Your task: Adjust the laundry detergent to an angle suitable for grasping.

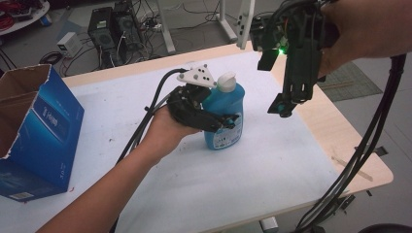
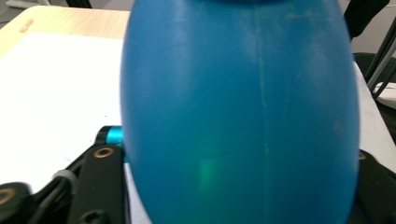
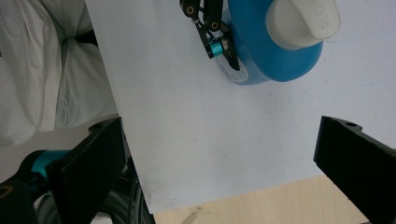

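A blue plastic bottle [image 1: 224, 114] with a white cap [image 1: 226, 81] stands upright near the middle of the white mat. My left gripper [image 1: 227, 119] comes in level from the left and is shut on the bottle's body. One black jaw lies across the front label, the other is hidden behind. In the left gripper view the bottle [image 2: 238, 112] bulges between the two jaws. My right gripper [image 1: 284, 108] hangs high to the right of the bottle, pointing down, open and holding nothing. The right gripper view looks down on the bottle [image 3: 261, 46] and its cap [image 3: 301, 21] from above.
An open blue cardboard box [image 1: 39, 131] stands at the left edge of the white mat [image 1: 194, 170]. The bare wooden tabletop [image 1: 359, 160] shows at the right, with thick black cables [image 1: 374, 141] hanging beside it. Computer towers [image 1: 104, 29] sit on the floor beyond the table.
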{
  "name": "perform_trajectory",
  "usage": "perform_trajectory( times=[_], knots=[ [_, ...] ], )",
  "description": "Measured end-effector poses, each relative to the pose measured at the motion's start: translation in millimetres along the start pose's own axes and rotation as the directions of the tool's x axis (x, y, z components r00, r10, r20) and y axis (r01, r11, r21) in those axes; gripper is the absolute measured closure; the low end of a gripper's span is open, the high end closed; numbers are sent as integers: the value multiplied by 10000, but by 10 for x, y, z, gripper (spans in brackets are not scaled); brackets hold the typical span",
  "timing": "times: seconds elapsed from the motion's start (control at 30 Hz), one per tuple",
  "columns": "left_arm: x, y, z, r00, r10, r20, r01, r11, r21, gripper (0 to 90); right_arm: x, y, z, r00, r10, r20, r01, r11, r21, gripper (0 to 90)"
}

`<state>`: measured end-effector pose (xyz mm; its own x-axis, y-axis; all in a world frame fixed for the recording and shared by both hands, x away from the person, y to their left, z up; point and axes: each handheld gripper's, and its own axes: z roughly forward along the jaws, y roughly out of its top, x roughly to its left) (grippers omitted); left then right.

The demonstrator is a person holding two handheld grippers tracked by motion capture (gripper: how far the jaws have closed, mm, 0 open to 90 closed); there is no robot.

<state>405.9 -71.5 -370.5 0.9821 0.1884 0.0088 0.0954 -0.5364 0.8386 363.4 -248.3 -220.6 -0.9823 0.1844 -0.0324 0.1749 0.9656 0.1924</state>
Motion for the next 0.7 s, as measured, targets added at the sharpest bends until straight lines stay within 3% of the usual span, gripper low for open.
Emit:
perform_trajectory(
  times=[0.4, 0.5, 0.7],
  knots=[
    [43, -9, -39, 9996, 120, 249, -118, 9999, -91, 440, -22, 3, 12, 10000, -11, -14, 11, 10000, -10, 19],
    [75, 0, -104, 9994, 51, 339, -42, 9996, -278, 441, -19, 5, 11, 10000, 20, -15, -20, 10000, -7, 19],
    [138, 77, -288, 9985, 282, 469, -261, 9987, -431, 440, -7, 24, 12, 10000, -4, -9, 4, 10000, -9, 19]
  ],
)
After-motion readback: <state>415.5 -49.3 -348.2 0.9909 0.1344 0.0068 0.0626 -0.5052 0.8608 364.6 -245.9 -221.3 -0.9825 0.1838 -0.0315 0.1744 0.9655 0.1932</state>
